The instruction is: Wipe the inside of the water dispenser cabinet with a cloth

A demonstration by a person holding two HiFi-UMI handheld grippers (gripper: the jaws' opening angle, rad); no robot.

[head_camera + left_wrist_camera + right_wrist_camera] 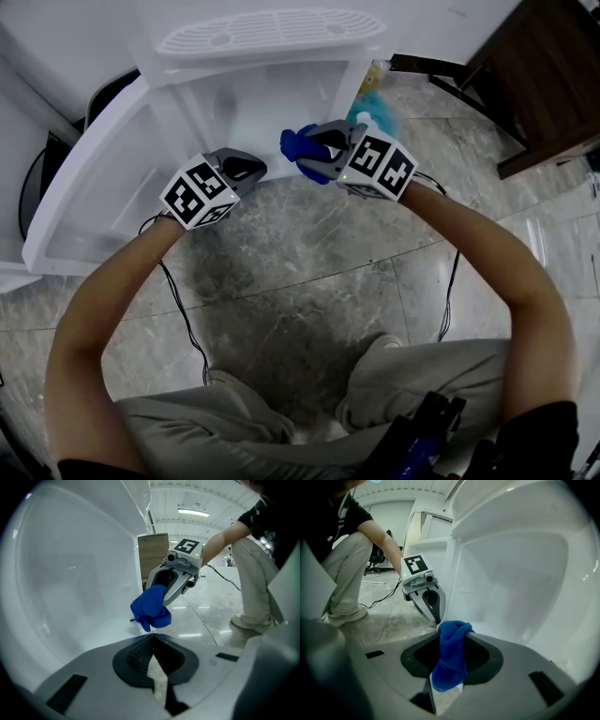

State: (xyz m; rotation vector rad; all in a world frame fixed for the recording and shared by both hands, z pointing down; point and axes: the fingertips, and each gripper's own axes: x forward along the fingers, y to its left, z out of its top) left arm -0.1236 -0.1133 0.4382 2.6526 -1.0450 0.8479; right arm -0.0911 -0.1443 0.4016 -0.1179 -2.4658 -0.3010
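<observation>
Jaws of the right gripper [319,156] clamp the cloth [451,660] bunched between them; the left gripper [247,170] has jaws together, empty.

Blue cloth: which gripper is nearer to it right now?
Right. The right gripper is shut on the blue cloth, bunched between its jaws. The left gripper, shut and empty, sits beside it, a small gap away in the head view.

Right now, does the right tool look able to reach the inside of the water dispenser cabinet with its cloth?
Probably yes: the cabinet door stands open, the right tool holds the blue cloth at the opening, and nothing shows between cloth and inner wall. The left tool sits aside.
</observation>
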